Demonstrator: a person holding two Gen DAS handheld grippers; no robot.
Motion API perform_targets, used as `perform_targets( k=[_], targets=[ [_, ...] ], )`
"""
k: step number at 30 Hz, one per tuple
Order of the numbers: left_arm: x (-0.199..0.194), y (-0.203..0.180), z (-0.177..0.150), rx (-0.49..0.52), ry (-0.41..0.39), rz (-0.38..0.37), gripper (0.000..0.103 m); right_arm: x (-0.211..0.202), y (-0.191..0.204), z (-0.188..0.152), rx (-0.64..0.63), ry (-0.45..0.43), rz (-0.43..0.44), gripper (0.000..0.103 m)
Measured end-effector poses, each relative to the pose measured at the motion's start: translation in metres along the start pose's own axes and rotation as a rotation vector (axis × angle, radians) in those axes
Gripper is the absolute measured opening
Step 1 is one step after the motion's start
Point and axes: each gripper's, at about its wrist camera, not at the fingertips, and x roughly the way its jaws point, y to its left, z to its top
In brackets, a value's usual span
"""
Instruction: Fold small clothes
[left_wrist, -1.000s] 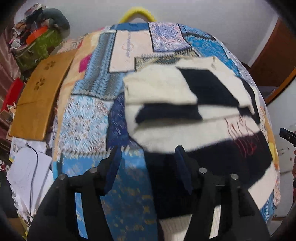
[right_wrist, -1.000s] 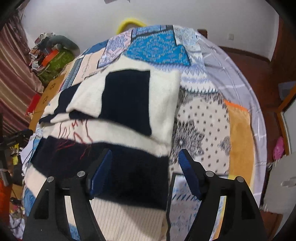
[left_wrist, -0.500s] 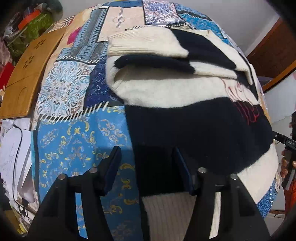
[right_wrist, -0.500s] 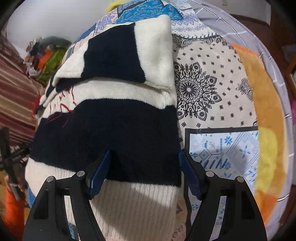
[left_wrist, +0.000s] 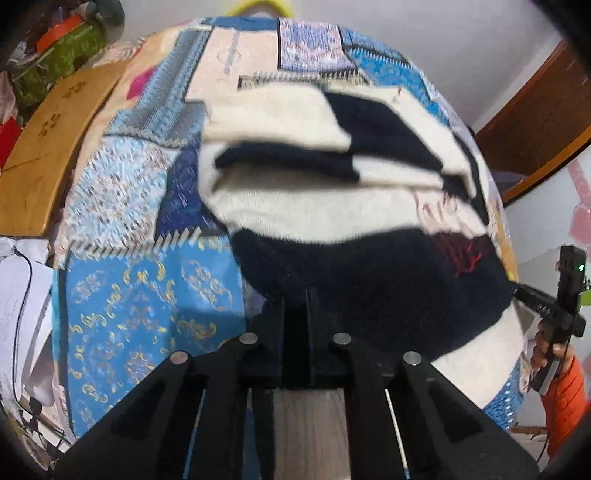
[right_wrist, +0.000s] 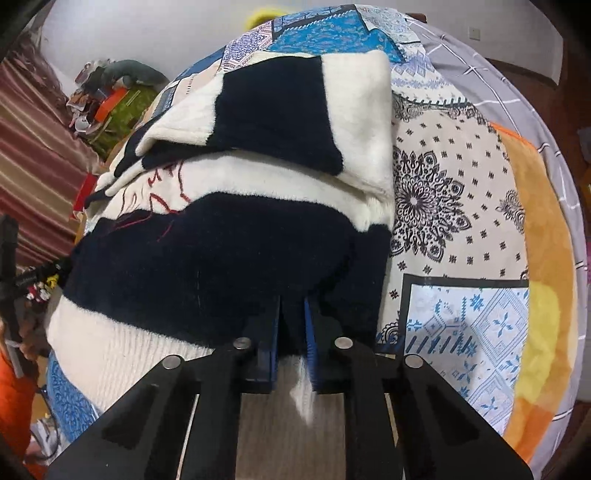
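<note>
No containers are seen. The cream-and-navy sweater (right_wrist: 236, 236) lies partly folded on the patchwork bedspread (right_wrist: 458, 206) of the bed, sleeves laid across the chest. Its near hem edge is pinched by both grippers: left gripper (left_wrist: 295, 325) jaws closed on the navy band, right gripper (right_wrist: 293, 332) jaws closed on navy and cream fabric. Against a second ago, both jaws, then wide apart above the hem, have just been closing, with fabric caught between them.
</note>
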Motion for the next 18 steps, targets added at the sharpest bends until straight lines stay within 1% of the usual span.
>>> perform_targets(
  k=[2,5,7,10,12,14,16,17,18],
  targets=[
    [-0.014,0.002,0.007,-0.009,-0.041,0.000,0.009,-0.001,-0.003,0.002,0.000,-0.005,-0.002,0.009],
    [-0.031,0.007,0.017,-0.026,-0.093,-0.007,0.008,-0.011,-0.006,0.005,0.008,-0.038,-0.001,0.008],
    [-0.045,0.009,0.026,-0.026,-0.137,0.003,0.001,-0.018,-0.007,0.006,0.010,-0.060,0.002,0.008],
    [-0.073,0.013,0.042,-0.020,-0.232,0.027,0.000,-0.036,-0.004,0.013,-0.014,-0.124,-0.010,0.007],
    [-0.089,0.014,0.054,-0.013,-0.276,0.034,0.000,-0.048,0.001,0.023,-0.029,-0.170,-0.011,0.007],
    [-0.093,0.012,0.063,-0.001,-0.271,0.024,0.000,-0.057,0.004,0.032,-0.037,-0.197,-0.003,0.006],
    [-0.091,0.011,0.066,0.008,-0.253,0.031,0.002,-0.065,0.011,0.043,-0.056,-0.237,-0.017,0.005],
    [-0.088,0.010,0.066,0.015,-0.243,0.039,0.006,-0.069,0.013,0.049,-0.062,-0.257,-0.020,0.005],
    [-0.082,0.007,0.064,0.030,-0.224,0.048,0.014,-0.071,0.016,0.053,-0.062,-0.270,-0.017,0.005]
  ],
)
